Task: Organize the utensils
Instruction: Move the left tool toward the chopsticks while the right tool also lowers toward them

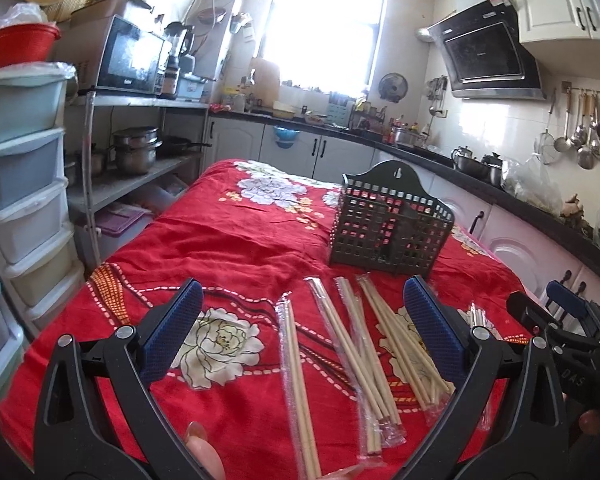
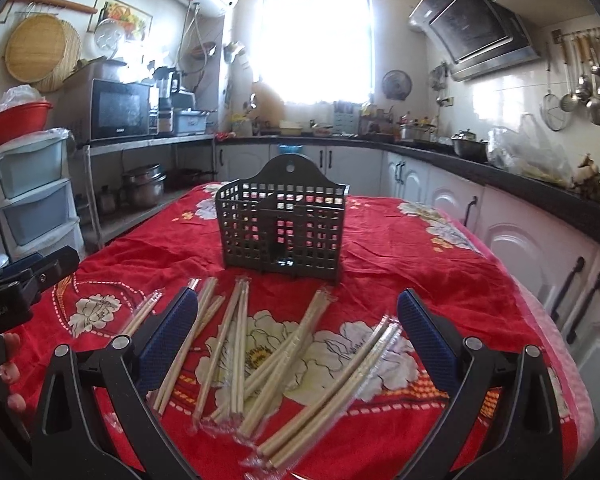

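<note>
Wrapped chopsticks (image 2: 300, 360) between spread right claw (image 2: 298, 336) fingers

From where I steer, my left claw (image 1: 302, 330) and right claw (image 2: 298, 334) both hang with jaws spread wide above the red flowered cloth (image 1: 228, 240) on the desk, nothing between the blue pads. Ahead, wrapped chopstick pairs (image 2: 236, 344) fan across the near cloth, some overlapping, leaving thin strips of bare fabric between bundles. Behind them the dark lattice utensil basket (image 2: 282, 228) stands upright, top open, blocking the straight path along the middle. Open cloth runs wide to the basket's left and behind it. The counter cabinets (image 2: 520, 248) crowd the desk's right edge; a drawer tower (image 1: 24, 184) stands off the left.
</note>
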